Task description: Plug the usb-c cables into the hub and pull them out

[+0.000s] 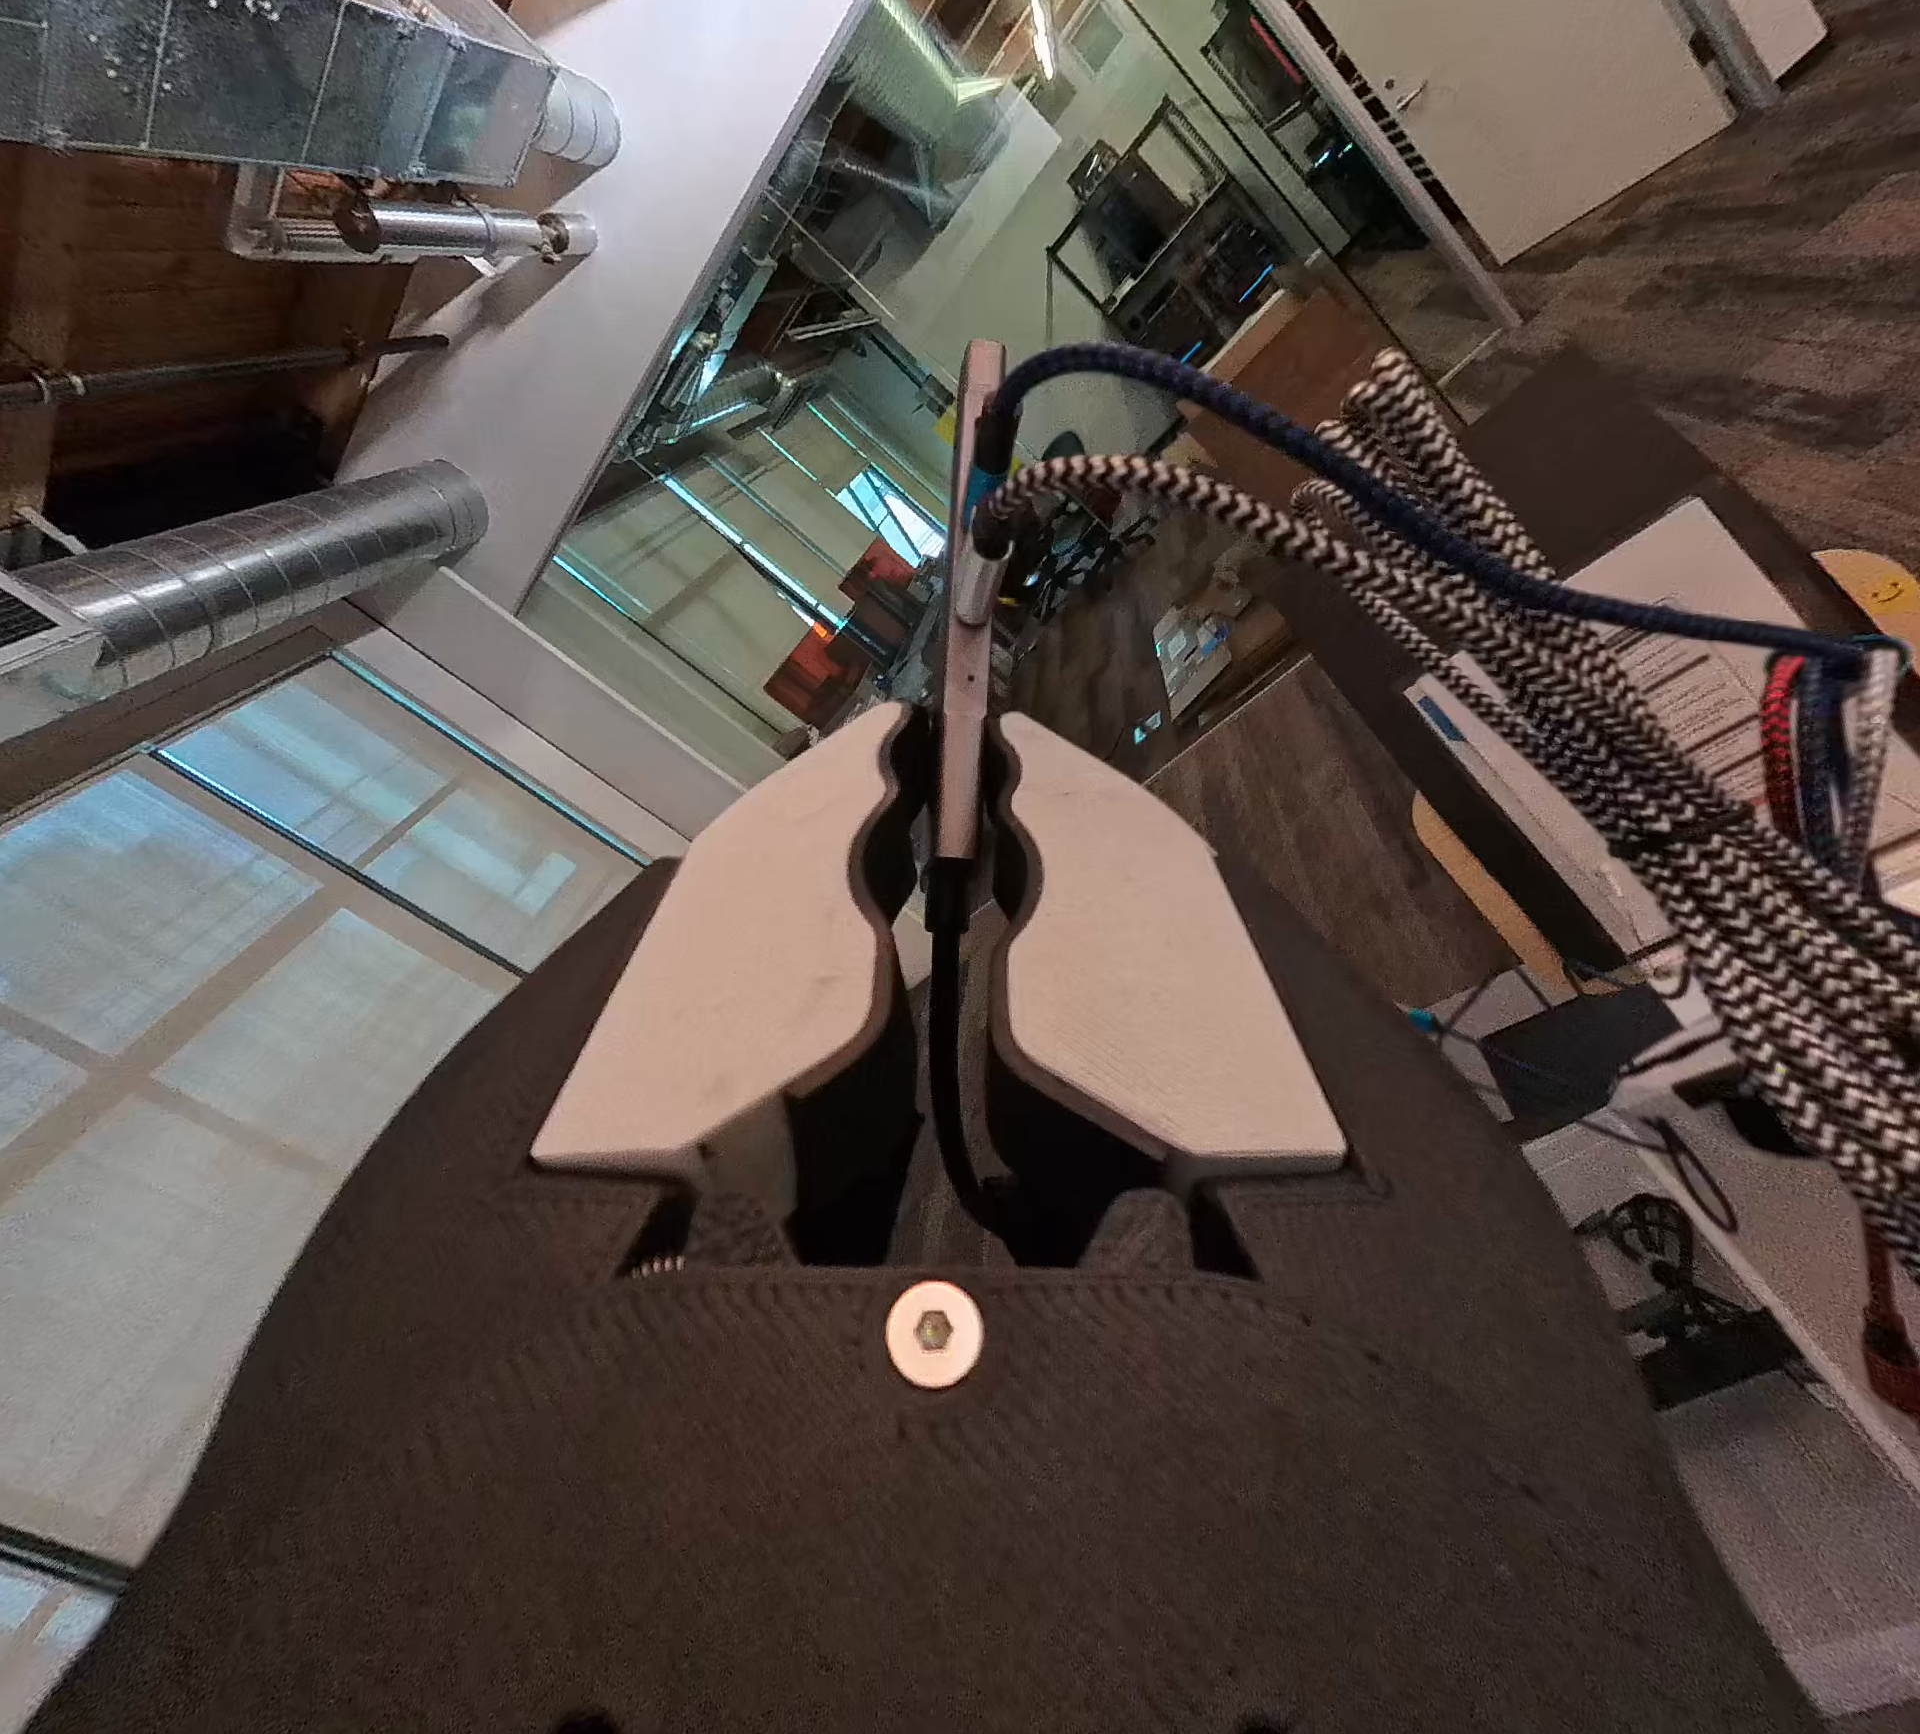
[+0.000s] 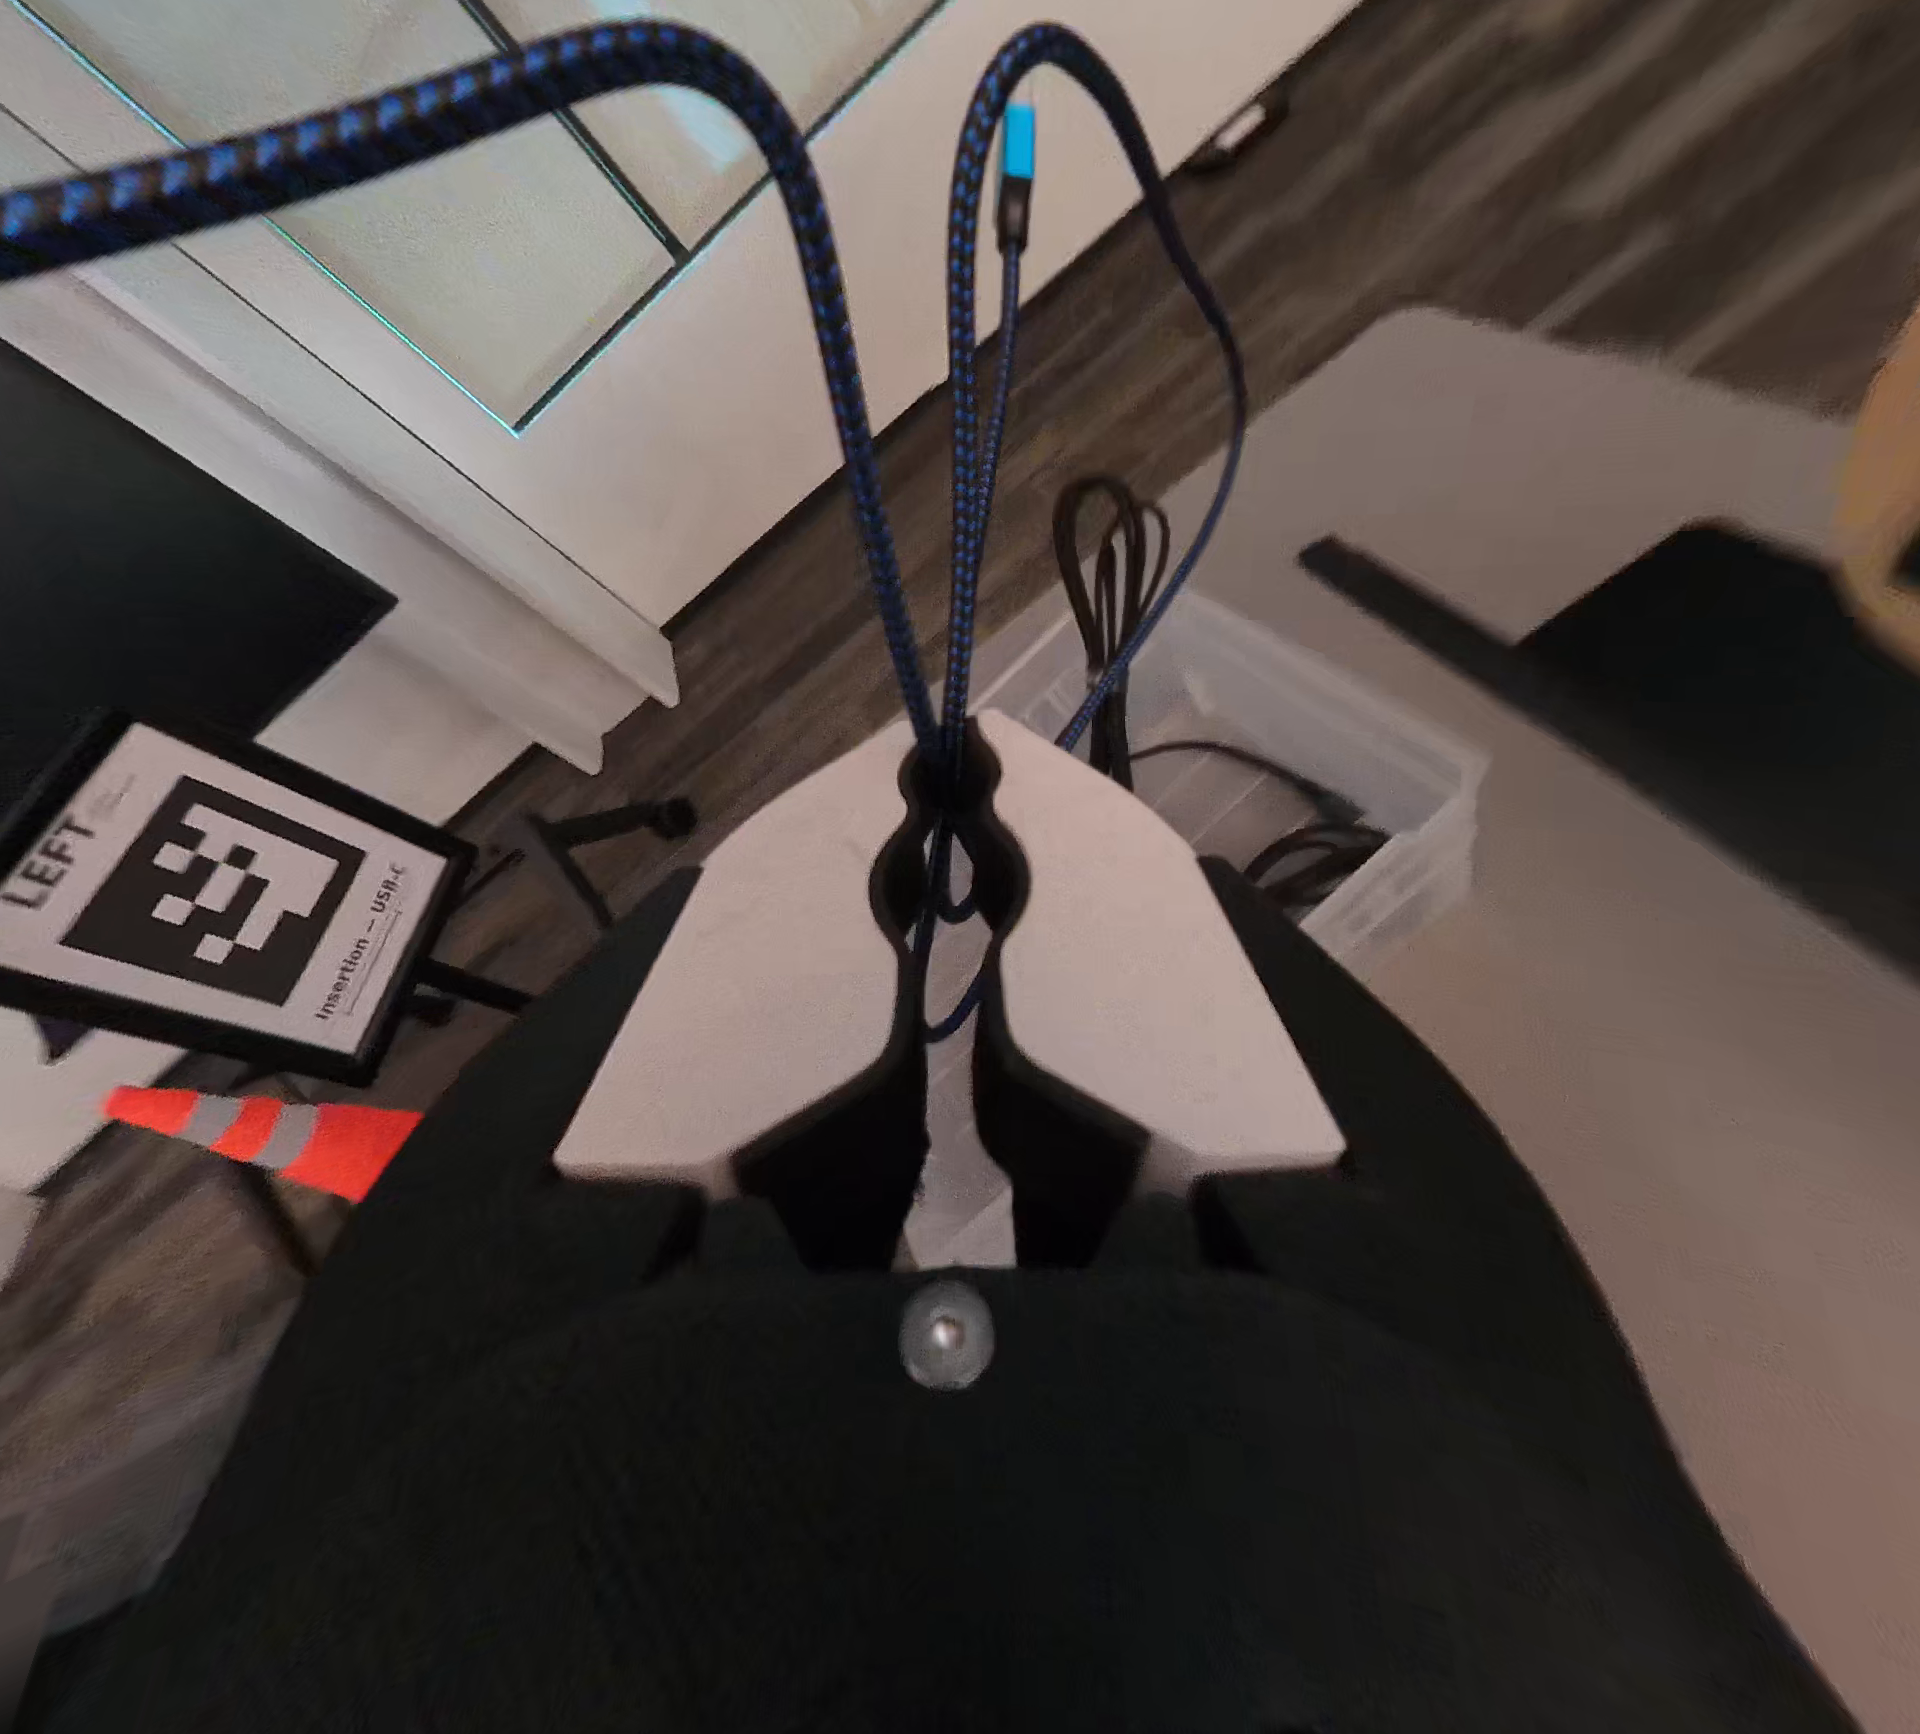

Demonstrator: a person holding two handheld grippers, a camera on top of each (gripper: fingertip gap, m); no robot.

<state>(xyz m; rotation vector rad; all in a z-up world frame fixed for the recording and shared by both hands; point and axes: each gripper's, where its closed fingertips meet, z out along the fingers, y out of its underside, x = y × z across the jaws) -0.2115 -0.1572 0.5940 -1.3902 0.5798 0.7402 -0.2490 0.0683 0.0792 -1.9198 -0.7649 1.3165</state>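
In the left wrist view my left gripper [image 1: 961, 739] is shut on a thin silver hub [image 1: 971, 635], held edge-on and sticking out past the fingertips. The hub's own black lead [image 1: 940, 1009] runs back between the fingers. A blue braided cable [image 1: 1247, 427] with a cyan plug and a black-and-white braided cable [image 1: 1195, 505] with a silver plug sit in the hub's right side. In the right wrist view my right gripper [image 2: 951, 749] is shut on looped strands of a blue braided cable [image 2: 862, 437]. That cable's cyan plug [image 2: 1016, 146] hangs free above the fingertips.
A bundle of black-and-white, red and blue braided cables [image 1: 1714, 853] hangs at the right of the left wrist view. The right wrist view shows a clear bin [image 2: 1434, 801] with black cables, a marker board [image 2: 218, 884] at left and an orange cone [image 2: 270, 1134]. The grippers' ends are close to 55 centimetres from one another.
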